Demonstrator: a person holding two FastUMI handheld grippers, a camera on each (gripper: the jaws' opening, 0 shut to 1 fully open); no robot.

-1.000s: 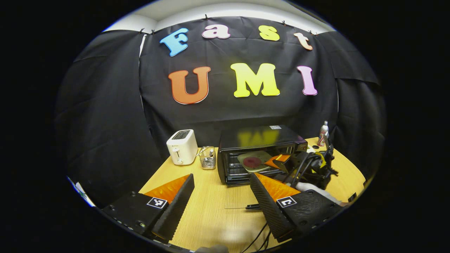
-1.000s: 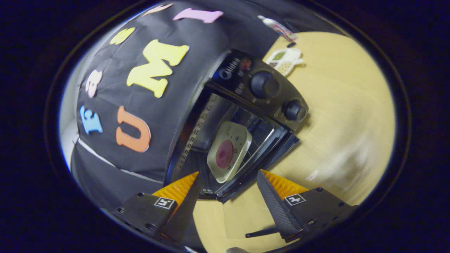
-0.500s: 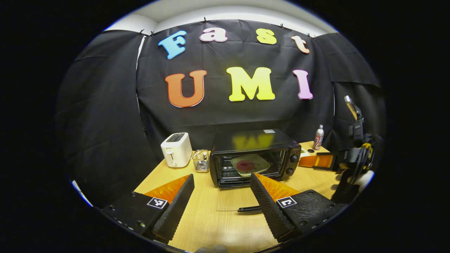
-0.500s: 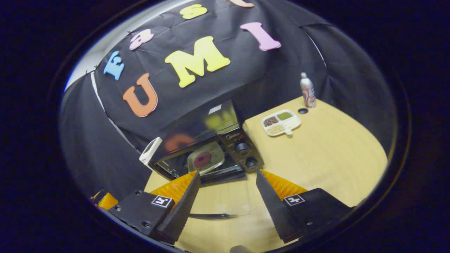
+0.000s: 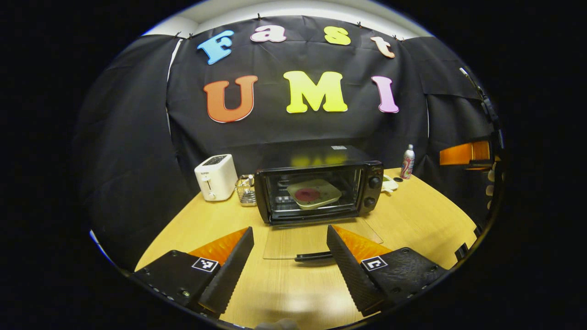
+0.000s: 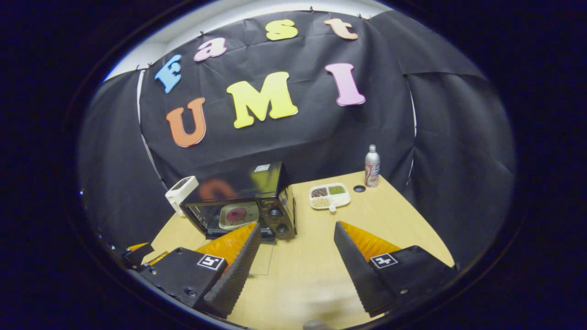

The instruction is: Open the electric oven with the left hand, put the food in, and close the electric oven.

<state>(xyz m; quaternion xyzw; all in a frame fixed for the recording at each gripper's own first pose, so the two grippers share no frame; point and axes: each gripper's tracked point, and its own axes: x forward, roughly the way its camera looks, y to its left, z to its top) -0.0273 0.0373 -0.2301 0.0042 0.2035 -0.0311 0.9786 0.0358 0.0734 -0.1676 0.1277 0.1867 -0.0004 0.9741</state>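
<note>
Electric oven (image 5: pixel 318 189) is sitting mid-worktop (image 5: pixel 412 220), glass door (image 5: pixel 321 238) lying flat, handle (image 5: pixel 312 256) nearest the left claw (image 5: pixel 290 266). Plate of food (image 5: pixel 313 193) is resting inside on the rack. Left claw is hanging agape, empty, likely lined up to lift the door. Right claw (image 6: pixel 296 263) is gaping too, empty, well back.

A black cloth wall (image 5: pixel 137 137) hangs in folds around the booth, pinned along its top edge. Above it runs a strip of white wall (image 5: pixel 293 8). The light wooden table (image 6: pixel 403 229) reflects a soft light.
</note>
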